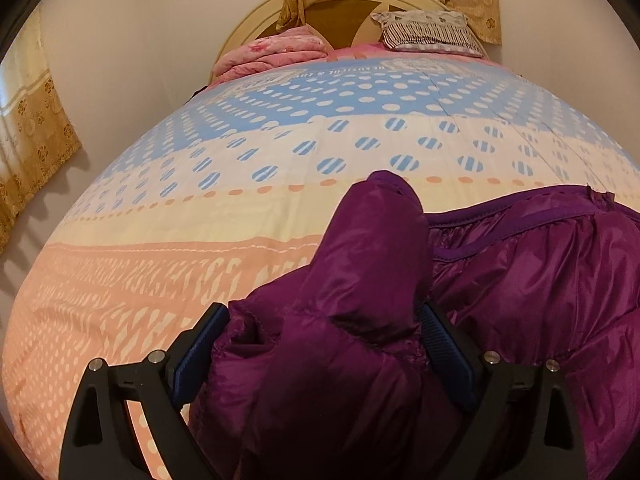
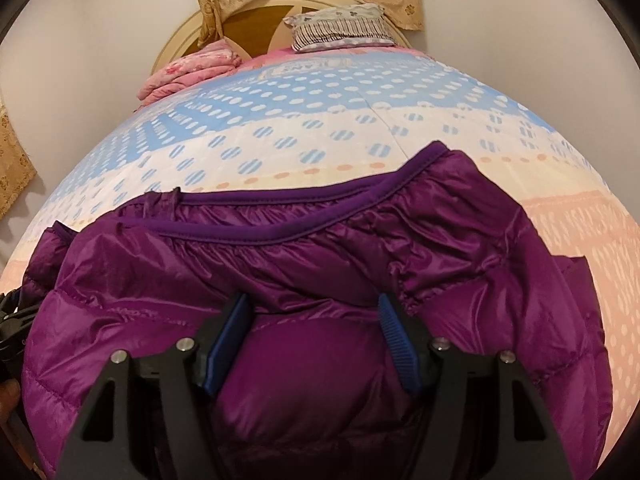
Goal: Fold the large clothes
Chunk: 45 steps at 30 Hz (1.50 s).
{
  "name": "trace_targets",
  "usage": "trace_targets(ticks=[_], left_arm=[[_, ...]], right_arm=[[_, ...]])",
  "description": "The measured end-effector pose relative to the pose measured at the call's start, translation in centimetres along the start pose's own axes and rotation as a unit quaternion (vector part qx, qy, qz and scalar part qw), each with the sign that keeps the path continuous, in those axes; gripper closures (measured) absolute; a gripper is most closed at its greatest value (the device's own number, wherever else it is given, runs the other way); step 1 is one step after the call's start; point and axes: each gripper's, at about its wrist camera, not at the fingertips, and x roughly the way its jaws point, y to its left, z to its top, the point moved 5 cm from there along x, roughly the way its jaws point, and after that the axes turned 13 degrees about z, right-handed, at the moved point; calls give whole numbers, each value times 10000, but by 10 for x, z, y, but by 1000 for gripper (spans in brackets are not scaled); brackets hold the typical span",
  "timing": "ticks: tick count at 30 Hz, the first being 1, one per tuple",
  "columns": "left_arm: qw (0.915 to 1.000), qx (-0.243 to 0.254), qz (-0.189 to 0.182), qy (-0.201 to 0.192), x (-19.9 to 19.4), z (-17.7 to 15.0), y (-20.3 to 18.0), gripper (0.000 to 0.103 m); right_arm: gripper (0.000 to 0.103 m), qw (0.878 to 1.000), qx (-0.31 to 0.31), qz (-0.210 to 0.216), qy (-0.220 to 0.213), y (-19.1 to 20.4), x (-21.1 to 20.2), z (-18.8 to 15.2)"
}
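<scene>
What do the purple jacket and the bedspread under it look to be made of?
Jacket: thin, glossy synthetic shell, probably nylon, over puffy filling; it shines, crinkles and shows stitched quilt lines. Its edge trim looks matte and stretchy.
Bedspread: matte printed woven cloth, likely cotton or a blend; no sheen, soft creases.

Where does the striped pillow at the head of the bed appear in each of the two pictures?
Left wrist view: striped pillow, top, right of centre, against the headboard.
Right wrist view: striped pillow, top, near the centre.
Shared landmark: the pink folded blanket lies to the pillow's left in both.
</scene>
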Motion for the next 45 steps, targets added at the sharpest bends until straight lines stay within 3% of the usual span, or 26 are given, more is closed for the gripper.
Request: trace_targets(ticks=[13, 16, 19, 21, 25, 27, 30, 45], left_arm=[[9996, -12, 21, 267, 4, 3, 2, 5], [9990, -242, 298, 245, -20, 13, 11, 5], [9985, -504, -68, -185, -58, 26, 3, 5], [9985, -492, -155, -190, -67, 30, -13, 5], [9998, -153, 133, -56, -48, 22, -47, 5], [9998, -153, 103, 94, -33, 12, -57, 5], [9995, -294, 25, 92, -29, 7, -58, 4], [9993, -121, 275, 223, -19, 3, -68, 1]], right_arm=[[34, 9998, 2, -87, 179, -2, 7, -1], [35, 9984, -202, -441, 293, 7, 1, 3], [33, 9986, -259, -451, -31, 29, -19, 13], [32, 9989, -303, -353, -113, 46, -22, 19], [32, 9982, -342, -485, -2, 52, 1, 17], [32, 9983, -247, -505, 155, 43, 13, 8], [32, 9989, -150, -454, 8, 34, 13, 2], [29, 9974, -209, -650, 212, 37, 23, -4]])
